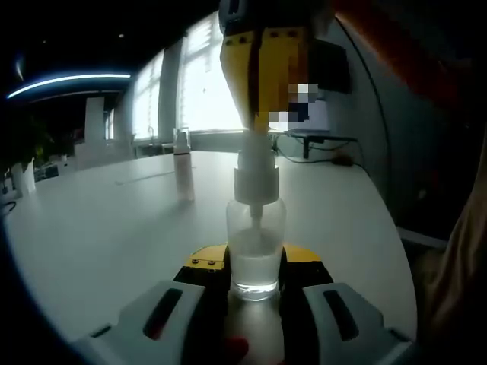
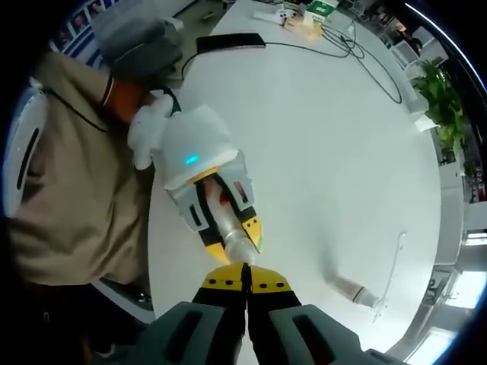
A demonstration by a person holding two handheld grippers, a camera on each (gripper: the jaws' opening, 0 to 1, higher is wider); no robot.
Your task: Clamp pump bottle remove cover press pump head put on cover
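My left gripper (image 1: pixel 255 268) is shut on the base of a clear pump bottle (image 1: pixel 256 247) that stands upright on the white table (image 1: pixel 99 228). The white pump head (image 1: pixel 256 169) has no cover on it. From above, my right gripper (image 1: pixel 259 125) comes down with its yellow tips on the pump head. Looking down in the right gripper view, my right gripper (image 2: pixel 245 277) is shut, tips together, over the bottle (image 2: pixel 233 233) held by the left gripper (image 2: pixel 242 242). The clear cover (image 1: pixel 183 173) stands apart on the table, also seen as the cover (image 2: pixel 353 290).
A person in a tan top (image 2: pixel 68 175) sits at the table's edge. At the far end lie a black flat device (image 2: pixel 228 41), cables (image 2: pixel 358 57) and small boxes (image 2: pixel 308 15). A plant (image 2: pixel 441 99) stands beyond the table. A laptop (image 1: pixel 316 122) sits at the back.
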